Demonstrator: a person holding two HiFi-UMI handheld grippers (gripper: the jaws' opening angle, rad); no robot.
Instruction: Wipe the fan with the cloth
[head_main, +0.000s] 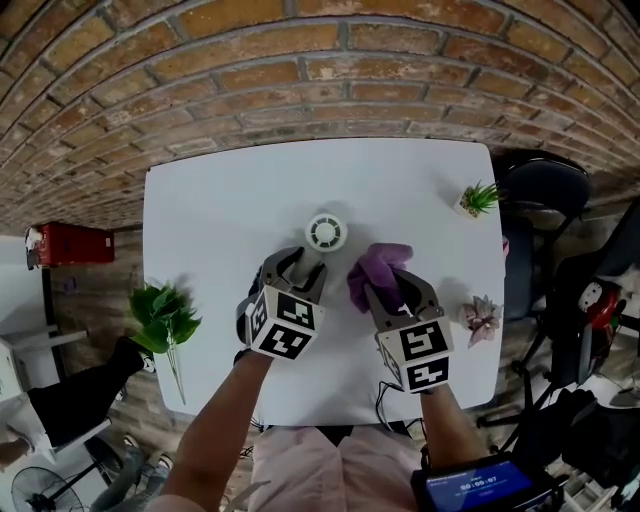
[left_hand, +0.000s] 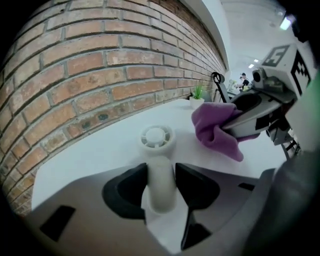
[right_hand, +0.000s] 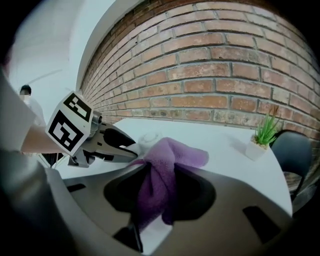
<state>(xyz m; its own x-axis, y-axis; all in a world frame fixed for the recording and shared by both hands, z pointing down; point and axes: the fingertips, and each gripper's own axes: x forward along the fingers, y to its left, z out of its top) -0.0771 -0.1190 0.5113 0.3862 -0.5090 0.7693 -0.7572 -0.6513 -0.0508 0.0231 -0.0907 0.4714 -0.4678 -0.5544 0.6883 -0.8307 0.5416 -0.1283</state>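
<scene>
Between the jaws of the left gripper (left_hand: 161, 181), clamped partway closed on its handle: the fan (left_hand: 157, 137), head just ahead on the table (head_main: 200, 220). Close beside, right gripper (right_hand: 159, 196) pinched shut on bunched cloth (right_hand: 161, 165). Risk of handle twisting or slipping under wiping pressure.

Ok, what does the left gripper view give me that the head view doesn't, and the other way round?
Only the left gripper view: the left gripper close up, its pads pressed on both sides of the fan handle.
Only the head view: a leafy sprig at the table left edge, a succulent at its right, a red box on the floor.
Both: fan, cloth clamped in the right gripper, potted plant, brick wall.
</scene>
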